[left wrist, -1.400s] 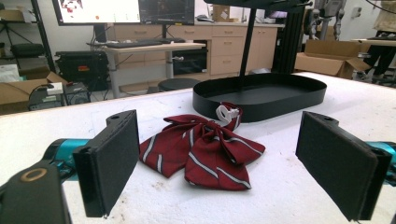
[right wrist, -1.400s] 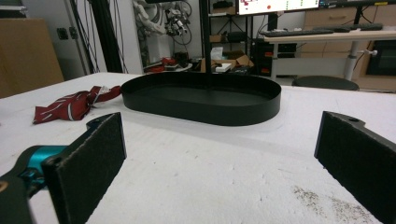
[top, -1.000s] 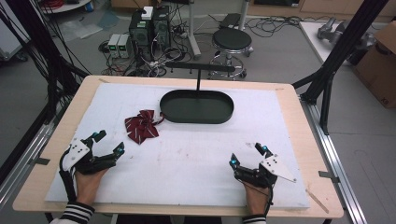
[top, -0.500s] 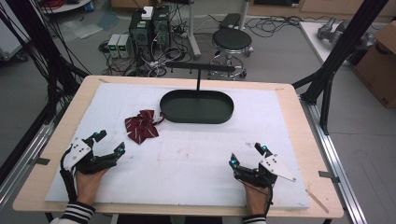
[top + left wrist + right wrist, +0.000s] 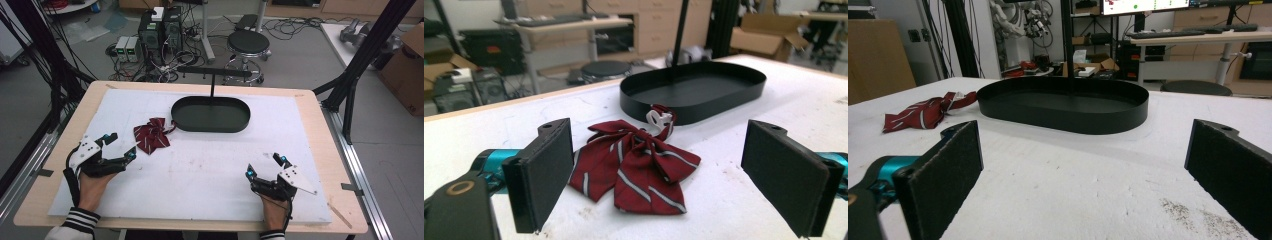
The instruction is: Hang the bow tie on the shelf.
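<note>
Just ahead of the spread left gripper (image 5: pixel 119 146) lies the bow tie (image 5: pixel 151 138); right gripper (image 5: pixel 265 166) spread too.

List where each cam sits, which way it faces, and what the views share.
High view: above the person's side, looking forward and down on the white table; both hands, left gripper and right gripper show at the bottom.
Left gripper view: low on the table, facing the red bow tie between its open jaws.
Right gripper view: low on the table, facing the black tray; its jaws stand open.
Shared: all three show the bow tie and tray.
</note>
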